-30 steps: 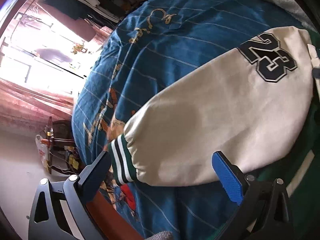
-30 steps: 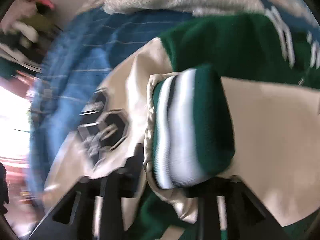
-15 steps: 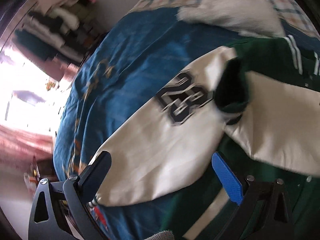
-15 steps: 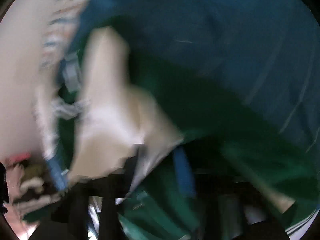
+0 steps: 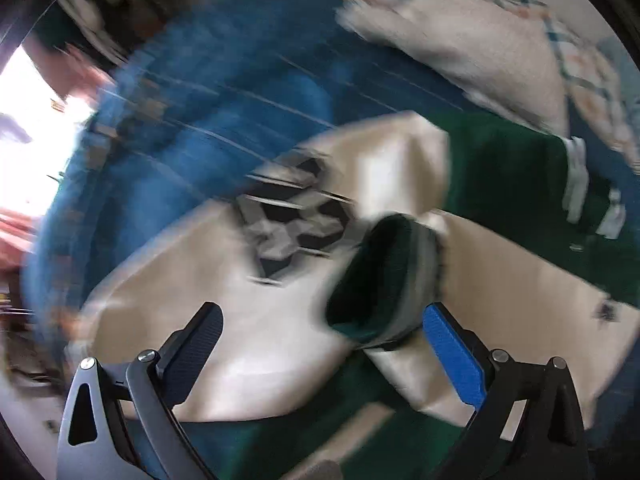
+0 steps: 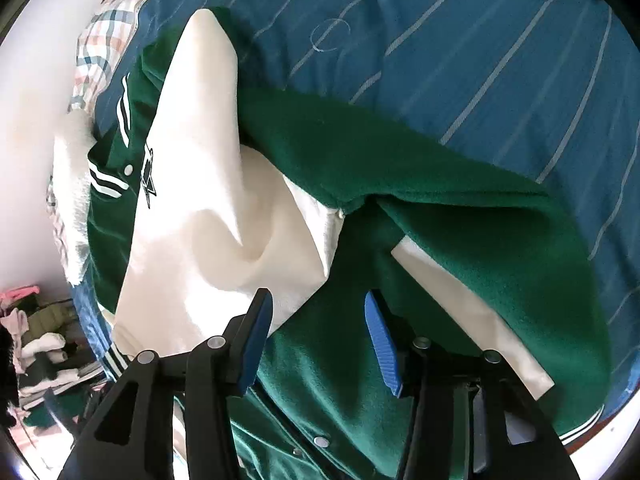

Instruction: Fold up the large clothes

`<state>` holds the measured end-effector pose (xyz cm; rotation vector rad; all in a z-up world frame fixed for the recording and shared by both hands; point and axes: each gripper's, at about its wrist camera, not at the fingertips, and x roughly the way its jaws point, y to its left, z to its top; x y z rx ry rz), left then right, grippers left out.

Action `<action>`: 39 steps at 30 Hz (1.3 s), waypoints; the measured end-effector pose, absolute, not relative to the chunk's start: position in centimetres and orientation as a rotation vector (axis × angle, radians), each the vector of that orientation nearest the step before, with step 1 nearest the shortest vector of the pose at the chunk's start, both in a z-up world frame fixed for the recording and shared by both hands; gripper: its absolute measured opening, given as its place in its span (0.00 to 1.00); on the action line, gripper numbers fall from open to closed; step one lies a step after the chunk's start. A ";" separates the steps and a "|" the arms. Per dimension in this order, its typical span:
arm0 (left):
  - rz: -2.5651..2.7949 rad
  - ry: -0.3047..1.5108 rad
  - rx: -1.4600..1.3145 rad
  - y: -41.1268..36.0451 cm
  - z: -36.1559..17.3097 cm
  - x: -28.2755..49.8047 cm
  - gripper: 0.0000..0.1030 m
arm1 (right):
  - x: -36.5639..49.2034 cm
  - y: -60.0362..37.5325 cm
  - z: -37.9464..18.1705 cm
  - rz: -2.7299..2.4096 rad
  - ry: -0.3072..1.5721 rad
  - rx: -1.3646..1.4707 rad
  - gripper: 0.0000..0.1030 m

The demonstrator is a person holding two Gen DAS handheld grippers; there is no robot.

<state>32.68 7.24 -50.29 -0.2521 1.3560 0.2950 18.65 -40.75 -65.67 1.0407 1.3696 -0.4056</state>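
Blue striped bed cover [image 6: 500, 60] carries everything; the green varsity jacket [image 6: 420, 200] lies spread on the bed, cream sleeves folded in across its body; judged bulky, soft and floppy, wool-like body grippy, cream sleeve [image 6: 200, 200] smoother and likelier to slide, so it should drape and sag unless taken at two points; best hold looks like the hem edge or shoulder seam, thick ribbed trim giving the pads something to bite; snaps [image 6: 319, 441] on the front placket are hard spots to avoid pinching; left tool [image 5: 320, 344] hangs over the sleeves with its jaws wide apart and nothing between them, the ribbed cuff [image 5: 384, 280] just beside the blue pad; right tool [image 6: 318, 336] is about half spread and its jaws are opening, only green cloth lying under the gap, nothing pinched; left view, badly blurred, alone shows the number patch [image 5: 296, 224] on the other sleeve, the cuff lying on it, and a white fluffy blanket [image 5: 460, 48] at the bed head; right view, sharp, alone shows the snaps, the striped hem [image 6: 580, 428] at the bed edge and a small star mark [image 6: 149, 184] on the sleeve.
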 end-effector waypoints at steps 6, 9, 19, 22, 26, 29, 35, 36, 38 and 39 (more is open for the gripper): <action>0.177 1.367 -0.225 4.6 -53.7 36.2 0.20 | 20.4 -40.3 -65.6 -0.397 1.390 1.058 0.49; 0.189 1.213 -0.260 6.6 -49.1 35.0 0.14 | 20.7 -40.1 -63.9 -0.360 1.374 1.046 0.49; 0.276 1.304 -0.318 11.6 -52.6 33.4 0.15 | 27.0 -39.1 -63.6 -0.250 1.315 1.055 0.49; 0.273 1.301 -0.306 11.3 -52.6 33.8 0.15 | 32.2 -39.9 -66.0 -0.204 1.288 1.089 0.49; 0.282 1.302 -0.269 10.8 -52.9 34.5 0.20 | 39.5 -39.8 -70.4 -0.151 1.379 1.053 0.49; 0.276 1.305 -0.258 11.0 -52.7 34.8 0.24 | 40.6 -40.3 -68.5 -0.085 1.364 1.049 0.50; 0.268 1.282 -0.233 11.1 -51.7 34.2 0.27 | 35.7 -42.8 -60.7 -0.249 1.288 0.716 0.60; 0.270 1.277 -0.224 10.9 -51.5 34.2 0.27 | 35.6 -42.4 -60.9 -0.249 1.318 0.671 0.60; 0.270 1.267 -0.218 10.7 -51.3 34.2 0.27 | 35.7 -41.0 -62.1 -0.242 1.402 0.554 0.60; 0.274 1.262 -0.213 10.7 -51.2 34.2 0.27 | 35.8 -39.9 -63.1 -0.239 1.447 0.497 0.60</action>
